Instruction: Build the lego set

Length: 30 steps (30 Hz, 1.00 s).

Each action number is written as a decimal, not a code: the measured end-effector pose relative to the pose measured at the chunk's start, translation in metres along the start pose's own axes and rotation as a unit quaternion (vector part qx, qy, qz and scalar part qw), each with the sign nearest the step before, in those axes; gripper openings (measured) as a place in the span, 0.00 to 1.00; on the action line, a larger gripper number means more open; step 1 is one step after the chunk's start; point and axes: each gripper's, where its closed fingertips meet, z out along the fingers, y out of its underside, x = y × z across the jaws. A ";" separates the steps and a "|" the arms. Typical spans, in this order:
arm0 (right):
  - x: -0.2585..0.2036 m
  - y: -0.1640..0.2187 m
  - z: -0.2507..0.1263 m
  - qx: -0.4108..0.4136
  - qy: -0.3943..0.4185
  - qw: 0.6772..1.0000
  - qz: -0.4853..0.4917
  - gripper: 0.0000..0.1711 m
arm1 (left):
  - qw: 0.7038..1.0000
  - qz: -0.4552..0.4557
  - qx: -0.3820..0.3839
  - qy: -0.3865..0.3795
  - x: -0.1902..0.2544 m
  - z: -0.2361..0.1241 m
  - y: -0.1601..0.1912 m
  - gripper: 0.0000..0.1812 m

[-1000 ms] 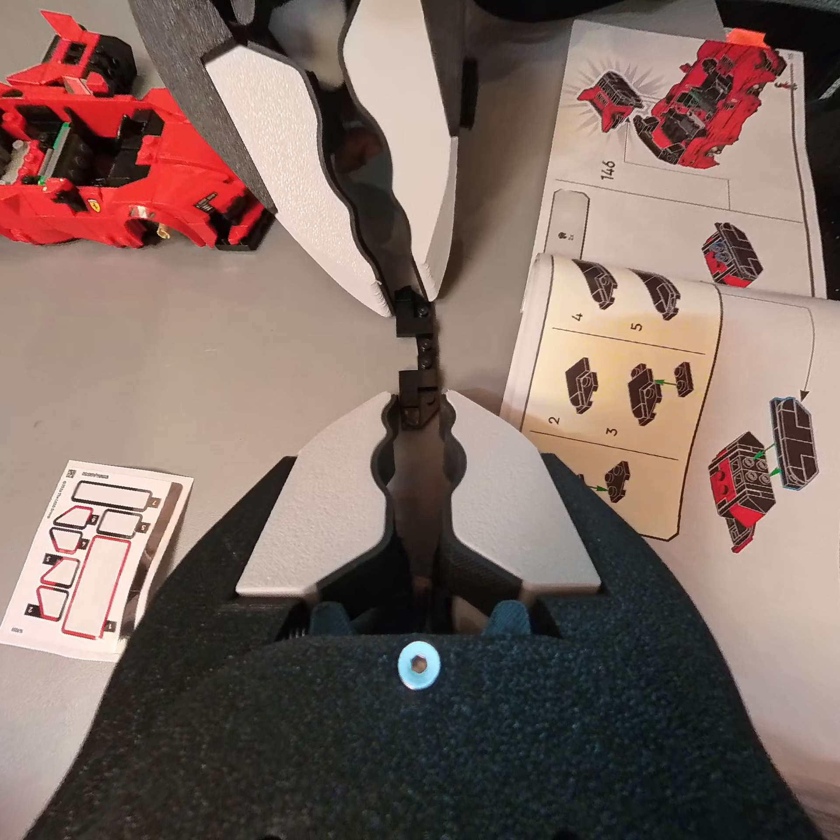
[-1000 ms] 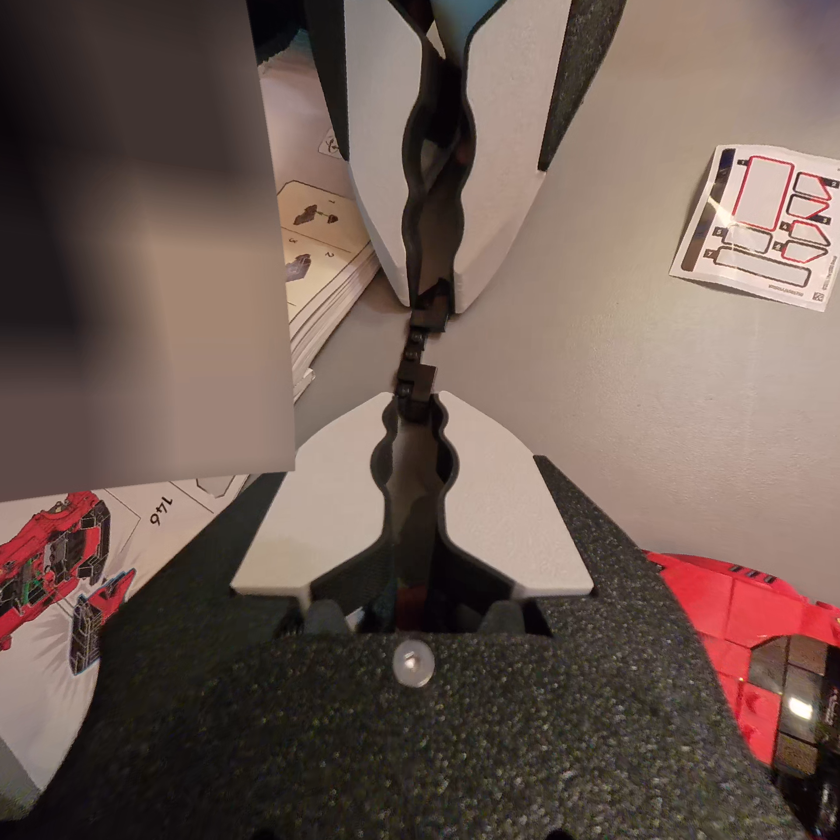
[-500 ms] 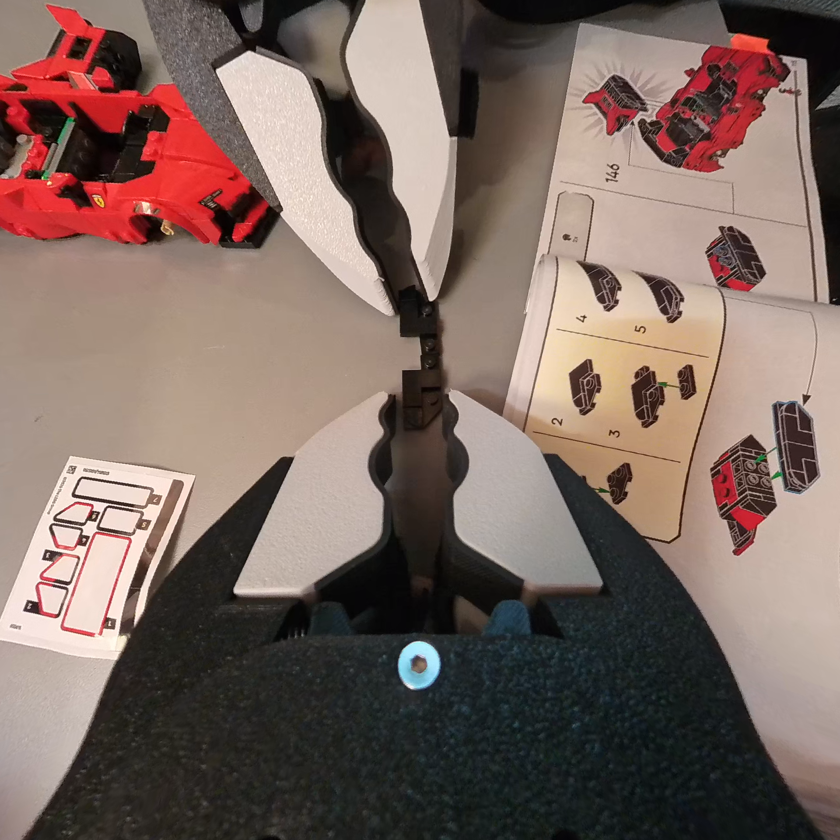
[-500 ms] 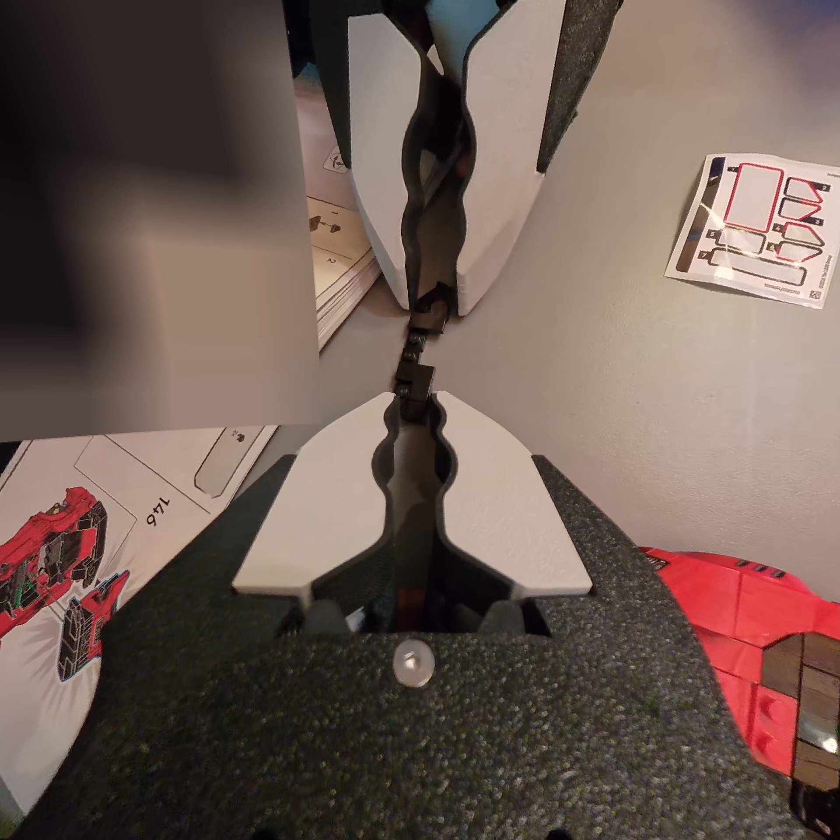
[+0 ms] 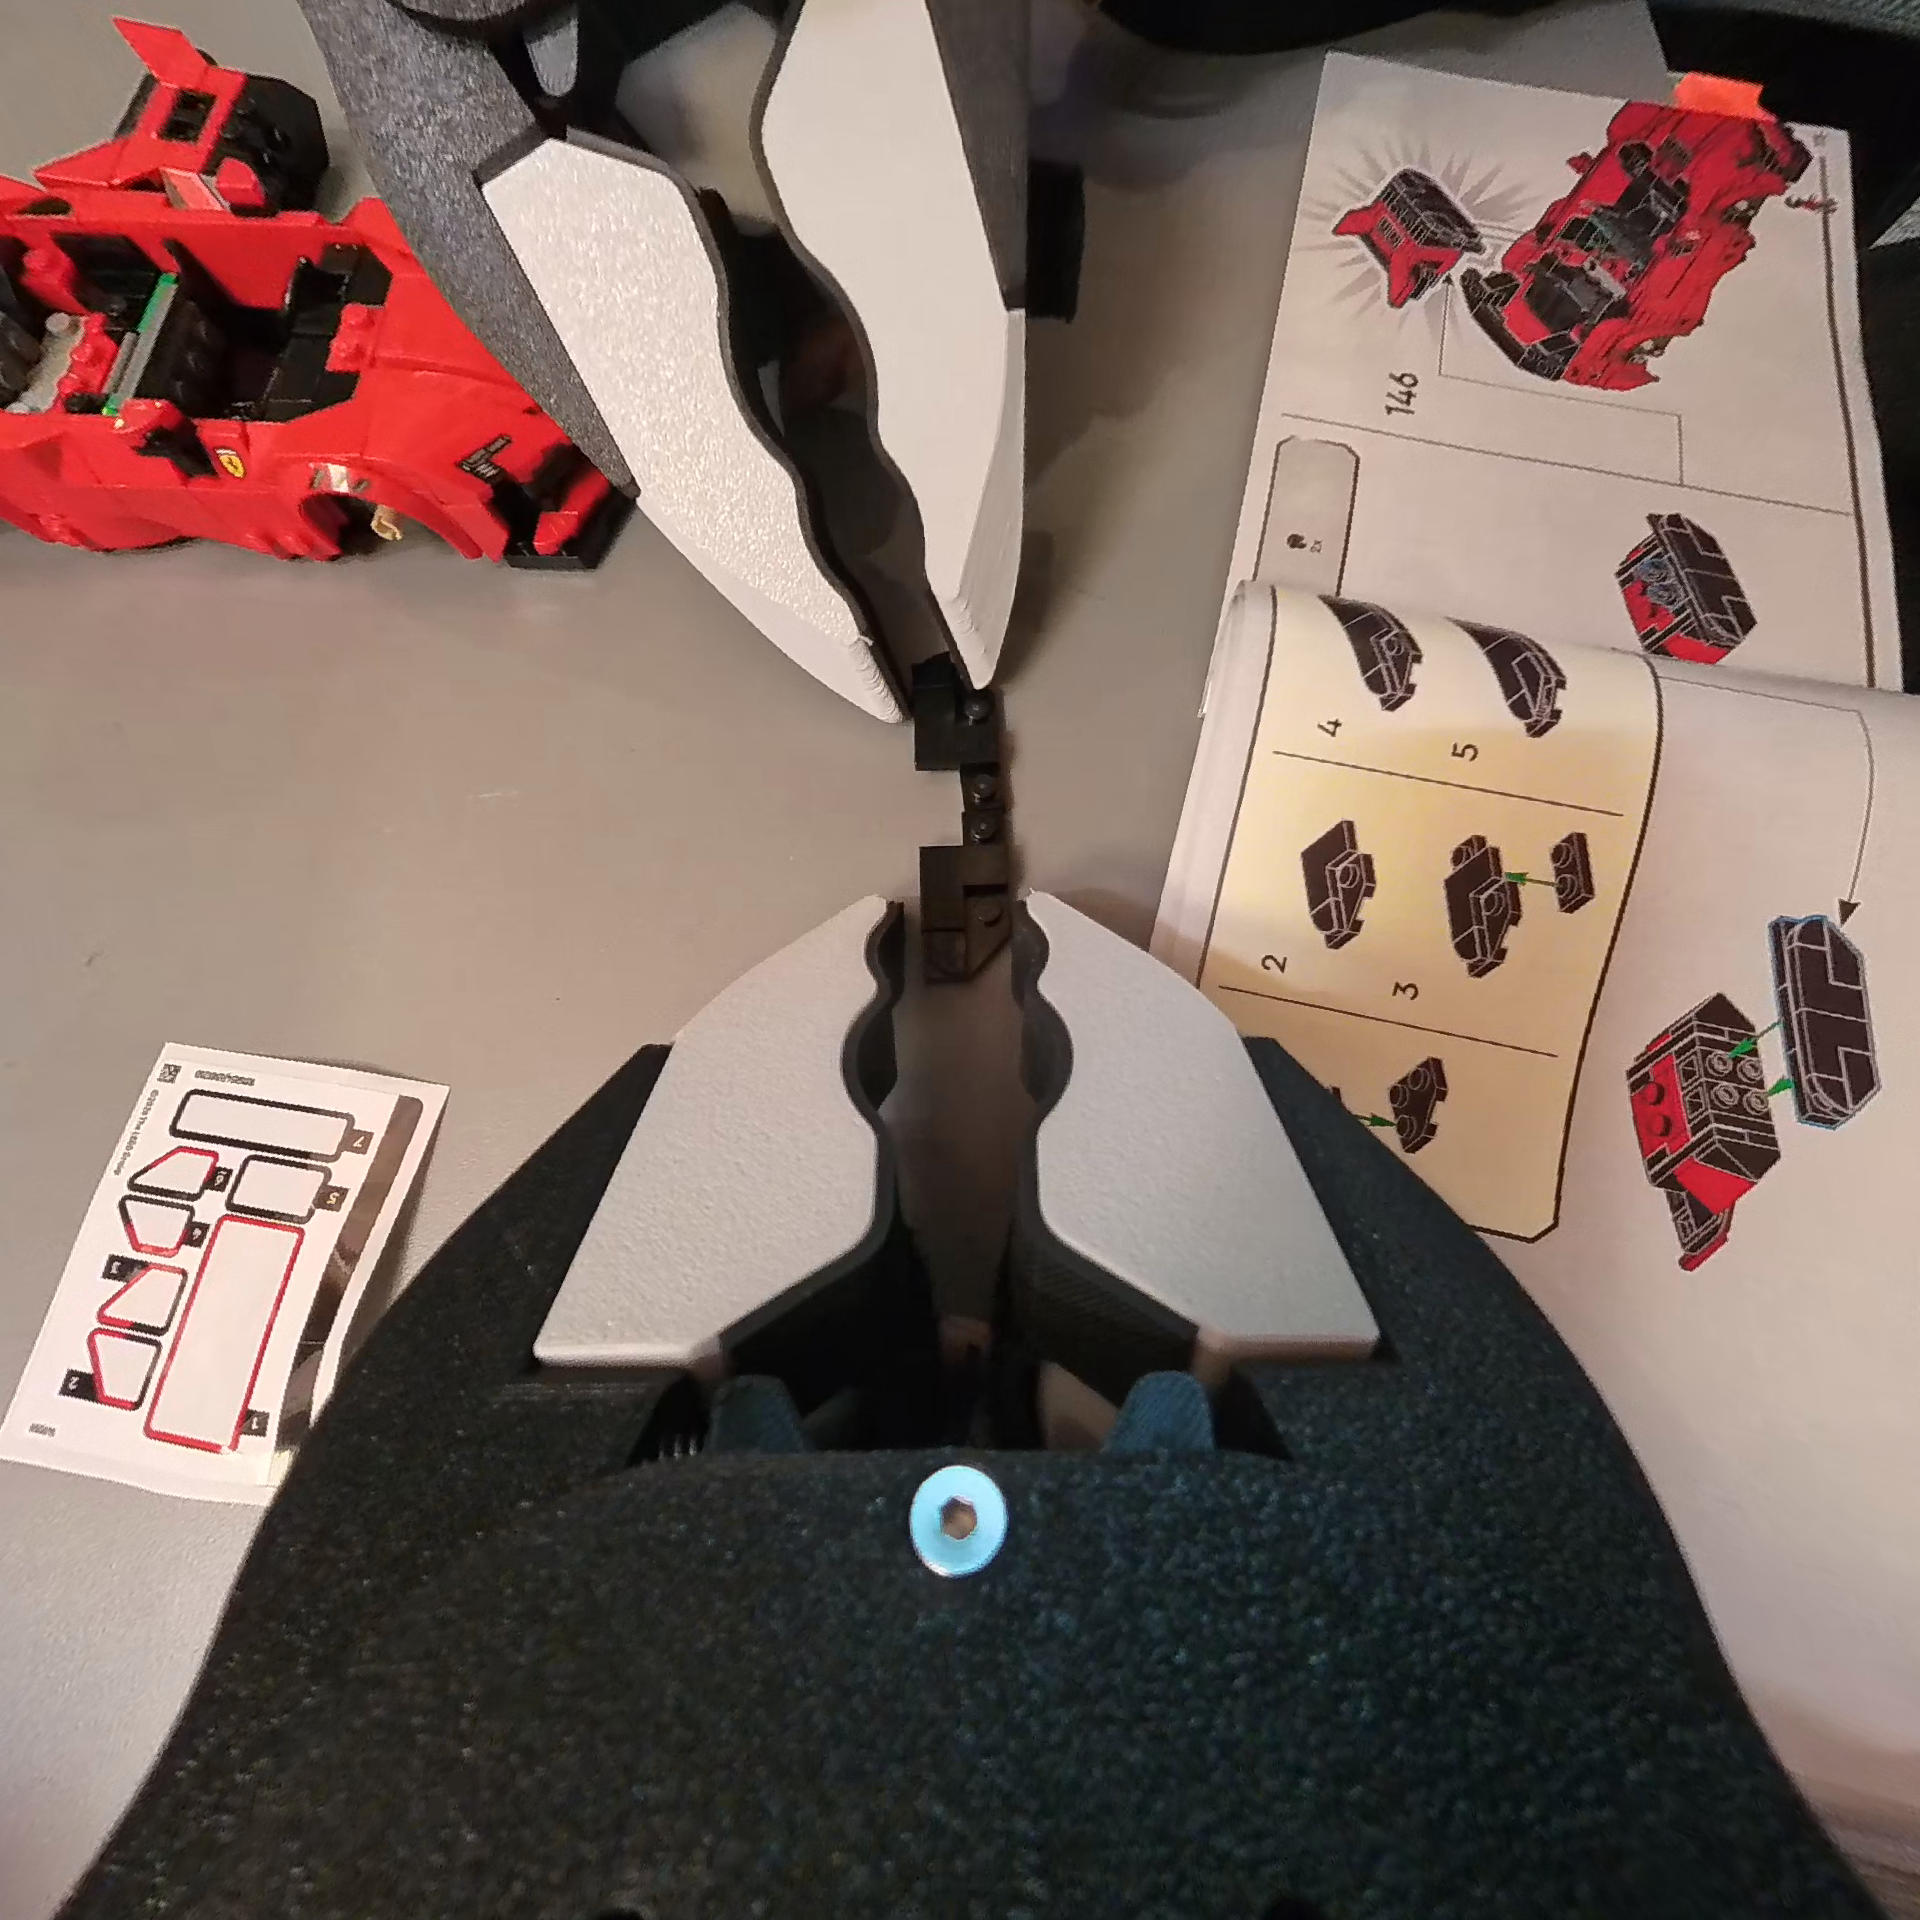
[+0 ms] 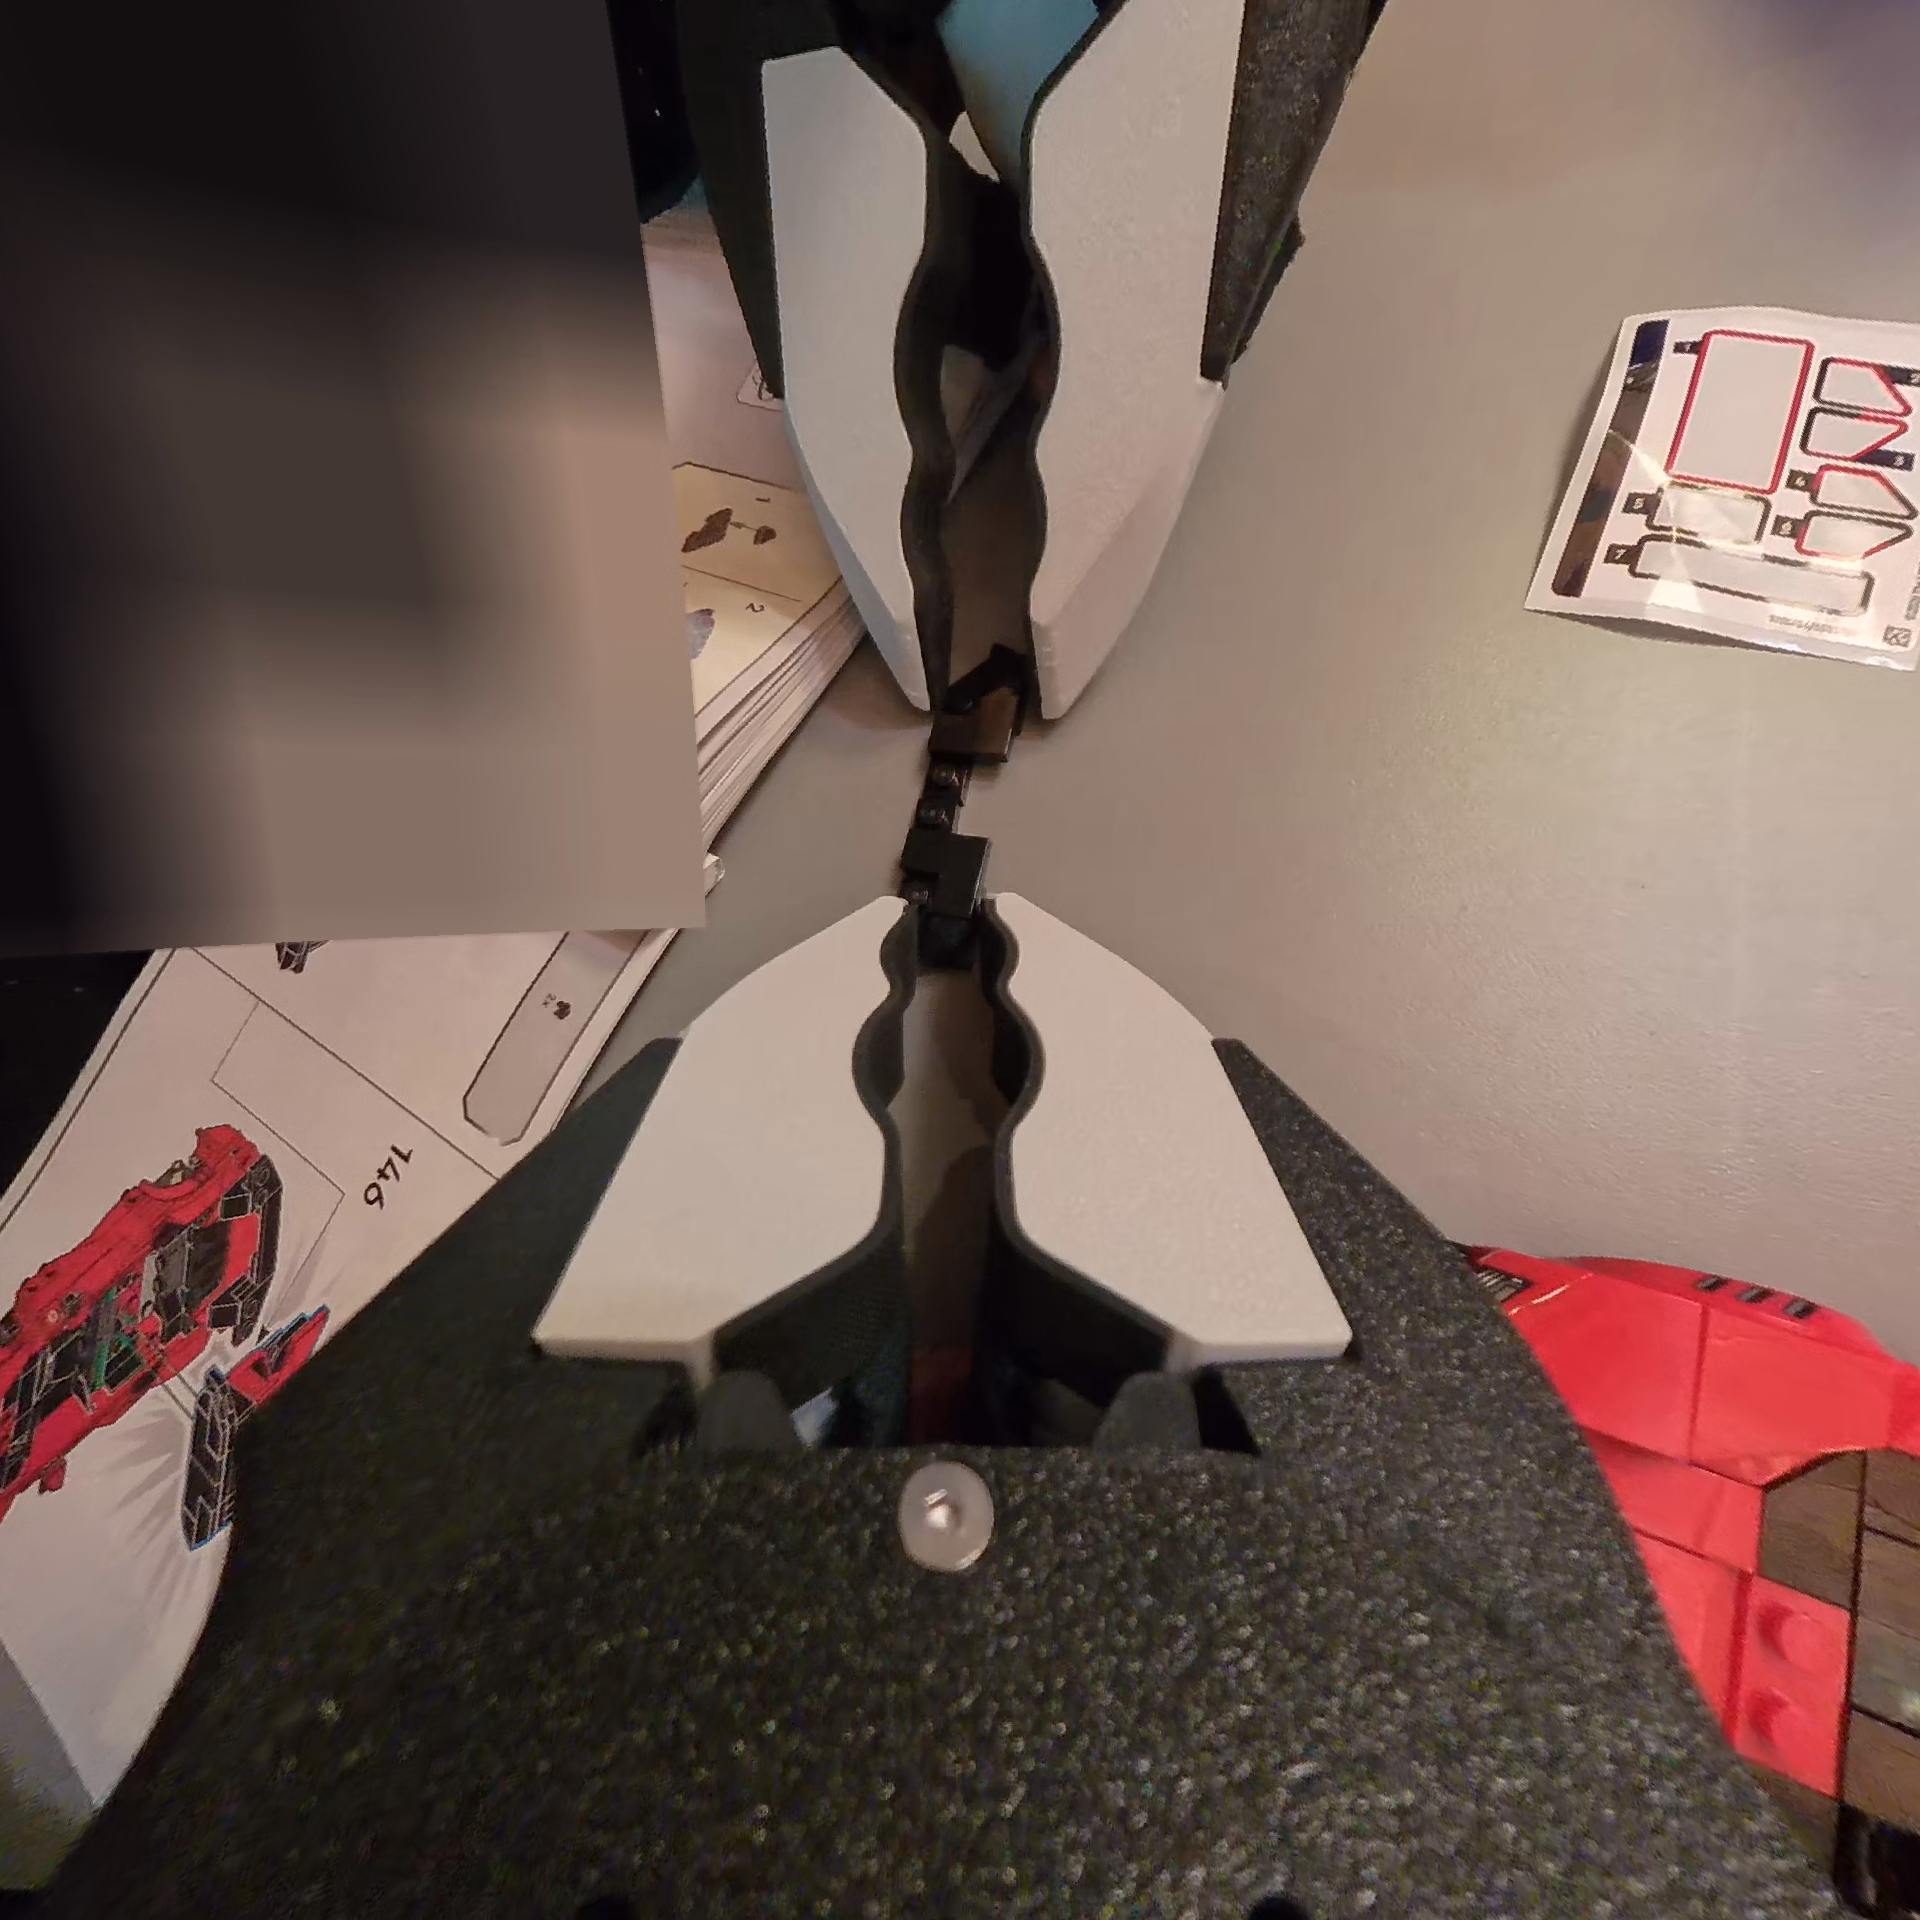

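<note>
A small black lego assembly (image 5: 980, 805) hangs above the grey table (image 5: 416, 831), held between both grippers. My left gripper (image 5: 956, 909) is shut on its near end. My right gripper (image 5: 940, 681) comes in from the top of the left wrist view and is shut on its far end. In the right wrist view the same assembly (image 6: 943, 800) runs from my right gripper (image 6: 940, 912) up to my left gripper (image 6: 982, 704). A half-built red lego car (image 5: 239, 395) stands at the top left; it also shows in the right wrist view (image 6: 1714, 1455) at the lower right.
An open instruction booklet (image 5: 1558, 727) lies right of the grippers and shows in the right wrist view (image 6: 312, 1143) at the lower left. A sticker sheet (image 5: 208, 1268) lies on the table at the left, and at the upper right in the right wrist view (image 6: 1745, 478). The gap from one gripper's tips to the other's is roughly 4 centimetres. It is some 15 centimetres from my right tips to the half-built red lego car (image 5: 239, 395).
Both grippers stay shut on the ends of the black assembly. The pair has shifted only slightly over the table; more of the red car shows in the right wrist view.
</note>
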 end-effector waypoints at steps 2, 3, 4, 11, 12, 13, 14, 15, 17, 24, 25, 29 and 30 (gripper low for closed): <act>0.000 0.000 0.000 0.000 -0.002 1.000 0.003 0.07 | 1.000 0.000 0.000 0.000 0.000 0.000 0.000 0.11; 0.000 0.000 0.000 0.001 -0.003 1.000 0.004 0.07 | 1.000 0.000 0.000 0.000 0.000 0.000 0.000 0.11; 0.000 0.000 0.000 0.001 -0.003 1.000 0.005 0.07 | 1.000 0.000 0.000 0.000 0.000 0.000 0.000 0.11; 0.000 0.000 0.000 0.001 -0.006 1.000 0.009 0.06 | 1.000 0.002 0.000 -0.001 0.000 0.000 0.000 0.11; 0.000 0.000 0.000 0.001 -0.007 1.000 0.010 0.06 | 1.000 0.002 0.000 -0.002 0.000 0.000 0.000 0.11; 0.000 0.000 0.000 0.001 -0.007 1.000 0.010 0.06 | 1.000 0.002 0.000 -0.002 0.000 0.000 0.000 0.11; 0.000 0.000 0.000 0.001 -0.007 1.000 0.010 0.06 | 1.000 0.002 0.000 -0.002 0.000 0.000 0.000 0.11; 0.000 0.000 0.000 0.001 -0.007 1.000 0.010 0.06 | 1.000 0.003 0.000 -0.002 0.000 0.000 0.000 0.11; 0.000 0.000 0.000 0.001 -0.007 1.000 0.010 0.06 | 1.000 0.004 0.001 -0.003 0.000 0.000 0.000 0.11; 0.000 0.000 0.000 0.001 -0.007 1.000 0.009 0.07 | 1.000 0.001 0.001 -0.006 -0.001 0.000 0.000 0.12; 0.000 0.000 0.000 0.001 -0.007 1.000 0.009 0.07 | 1.000 0.001 0.001 -0.006 -0.001 0.000 0.000 0.12; -0.001 0.000 0.000 0.001 -0.008 1.000 0.009 0.07 | 1.000 0.001 0.001 -0.002 0.000 0.000 0.000 0.09; -0.001 0.000 0.000 0.001 -0.008 1.000 0.009 0.07 | 1.000 -0.007 0.003 -0.001 0.000 -0.001 0.000 0.09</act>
